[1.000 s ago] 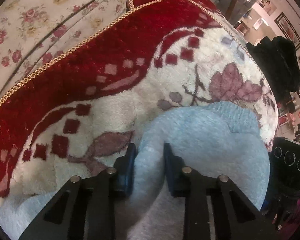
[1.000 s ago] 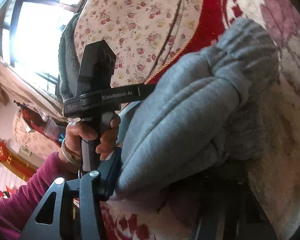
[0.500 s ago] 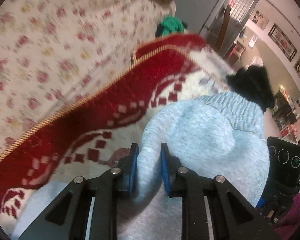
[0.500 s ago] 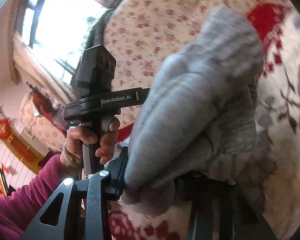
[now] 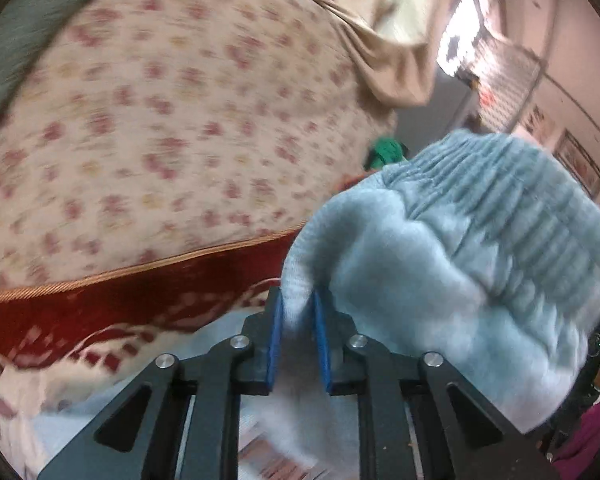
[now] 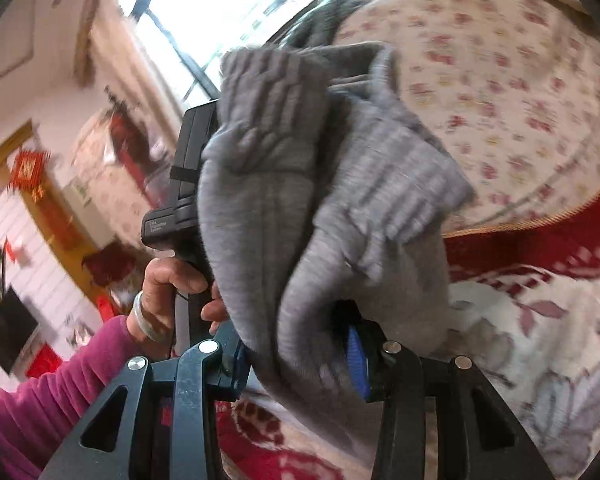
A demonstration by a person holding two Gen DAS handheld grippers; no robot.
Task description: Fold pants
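Left gripper (image 5: 298, 346): clamped thin fold of grey pants (image 5: 460, 280), jaws just narrowed
Right gripper (image 6: 300, 364): gripped thicker bunch; apparently to lift garment off blanket (image 6: 540, 340)

A lived-in home, likely a bedroom or sitting room. A bed or sofa is covered with a plush red-and-cream blanket (image 6: 540, 320) and a floral quilt (image 5: 160, 140). Beige curtains (image 5: 388, 60) hang beside a bright window (image 6: 220, 12). Framed pictures (image 5: 580, 164) line one wall; red hanging decorations (image 6: 28, 172) mark a wooden doorway.
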